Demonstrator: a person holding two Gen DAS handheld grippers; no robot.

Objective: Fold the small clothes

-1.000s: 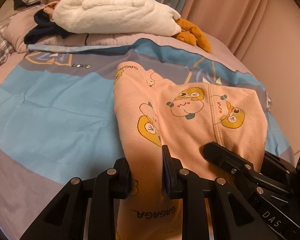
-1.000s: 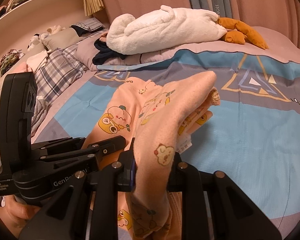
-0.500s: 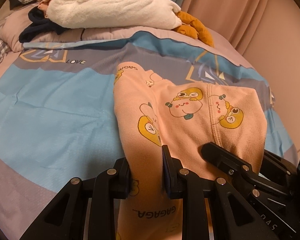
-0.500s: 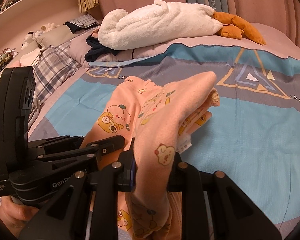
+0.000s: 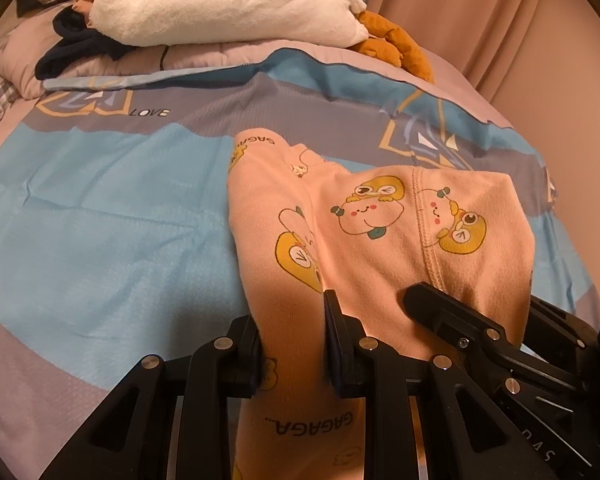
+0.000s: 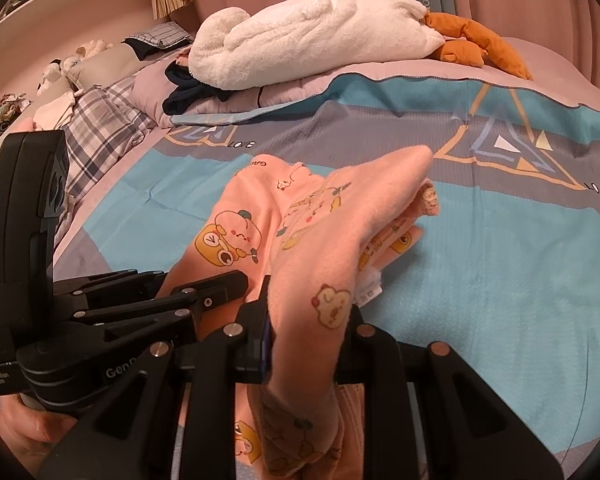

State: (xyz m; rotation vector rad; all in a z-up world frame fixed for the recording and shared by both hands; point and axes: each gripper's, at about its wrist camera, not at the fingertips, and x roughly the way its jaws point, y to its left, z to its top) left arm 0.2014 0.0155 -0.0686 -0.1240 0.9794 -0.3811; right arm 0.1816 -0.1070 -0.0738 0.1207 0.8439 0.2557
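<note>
Carrying the near edge of the pink garment (image 5: 380, 240) forward over itself is the step in hand: the left gripper (image 5: 292, 344) and right gripper (image 6: 308, 336) each stand clamped on a bunch of its cloth, side by side, while its far end rests on the blue bedspread (image 5: 100, 220). Next they must lay the lifted edge squarely on that far end, then let go. Against a second ago, both have crept closer to the white plush (image 6: 312, 36) beyond the garment.

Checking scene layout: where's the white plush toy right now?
Far end of the bed in both views, the white plush toy lies on the pillow, orange plush at its right end, beyond the peach garment.
</note>
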